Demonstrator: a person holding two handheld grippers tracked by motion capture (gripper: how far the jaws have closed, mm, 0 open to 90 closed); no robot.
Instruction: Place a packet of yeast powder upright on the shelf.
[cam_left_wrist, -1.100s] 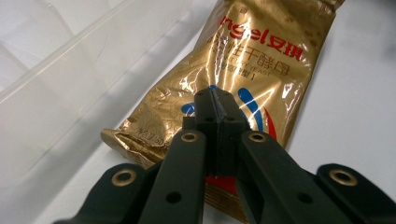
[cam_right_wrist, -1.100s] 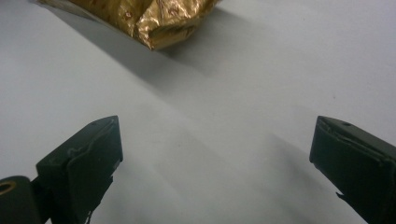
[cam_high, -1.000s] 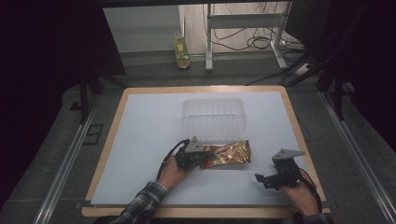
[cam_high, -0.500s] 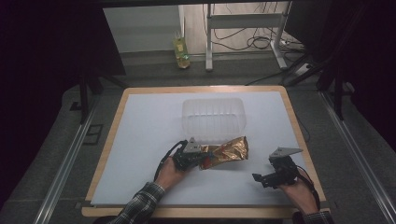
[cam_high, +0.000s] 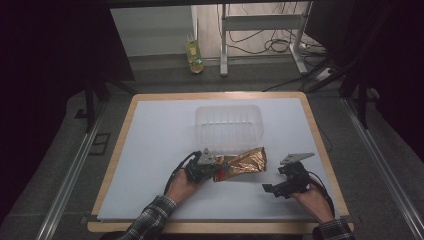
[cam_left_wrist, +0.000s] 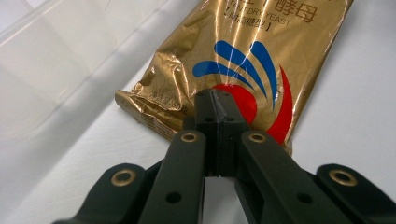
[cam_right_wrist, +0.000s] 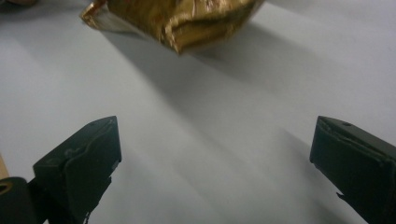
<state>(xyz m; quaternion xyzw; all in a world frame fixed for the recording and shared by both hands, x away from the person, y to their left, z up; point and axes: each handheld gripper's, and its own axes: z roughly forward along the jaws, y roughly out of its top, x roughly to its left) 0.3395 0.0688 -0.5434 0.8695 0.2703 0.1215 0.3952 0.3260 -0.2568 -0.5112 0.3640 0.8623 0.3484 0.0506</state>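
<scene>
White table (cam_high: 150, 150), grey floor (cam_high: 60, 150) around.

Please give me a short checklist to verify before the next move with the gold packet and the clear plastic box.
1. Left claw is shut on the gold packet at its end: ok.
2. Right claw is open, nothing between its jaws: ok.
3. Right claw is apart from the packet, white table between them: ok.
4. Clear plastic box stands beyond the packet, with no lid on it: ok.
5. Box is empty: cannot tell for sure, though nothing shows inside.
6. Grip is firm enough to lift the packet: cannot tell.
</scene>
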